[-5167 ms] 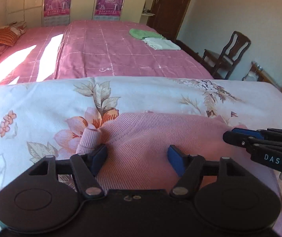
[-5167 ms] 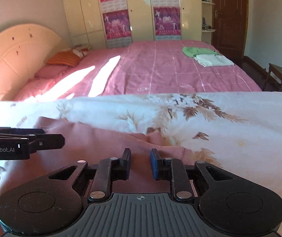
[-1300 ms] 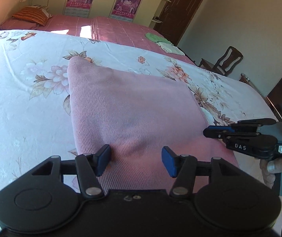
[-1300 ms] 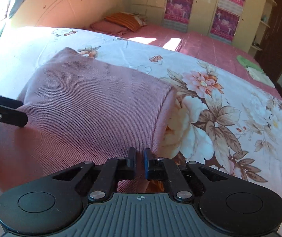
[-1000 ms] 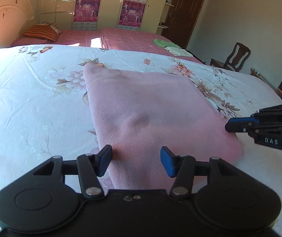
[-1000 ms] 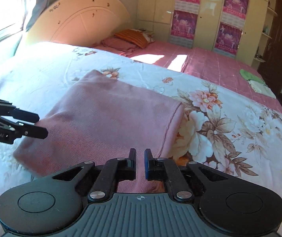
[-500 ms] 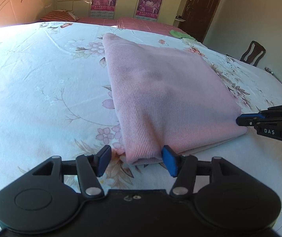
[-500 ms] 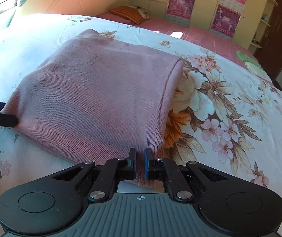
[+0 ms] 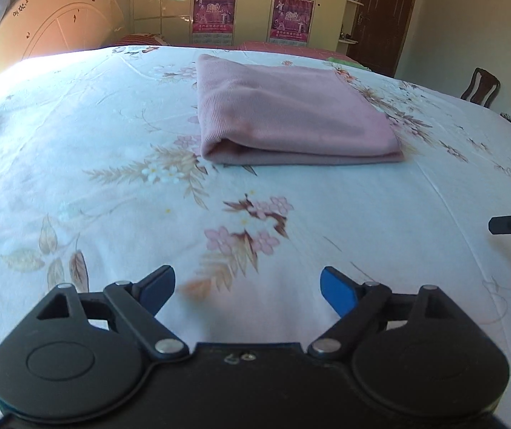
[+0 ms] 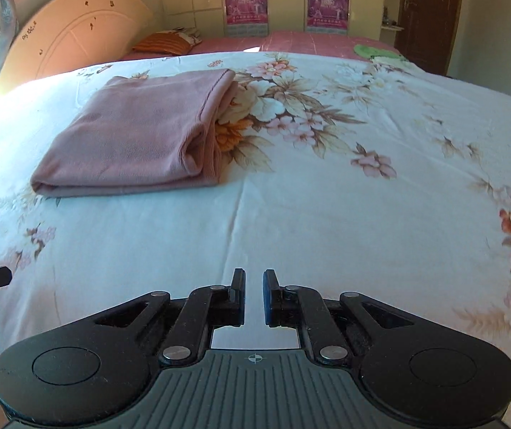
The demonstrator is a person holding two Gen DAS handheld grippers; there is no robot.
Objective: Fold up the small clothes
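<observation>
Resting folded, pink garment (image 9: 291,114) lies upper centre, apart from both grippers.
Left gripper (image 9: 247,286) opening, empty; right gripper (image 10: 254,296) nearly together, empty.

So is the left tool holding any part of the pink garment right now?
No, the left tool has nothing between its opening jaws, and the folded pink garment lies apart from it, farther up the floral bedsheet.

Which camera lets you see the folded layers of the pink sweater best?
The right wrist view. There the pink sweater shows its open side, where the stacked layers and stitched hem curl apart. The left wrist view shows the pink sweater too, but mostly its smooth top and the rounded front fold, with only a small opening at one corner.
</observation>
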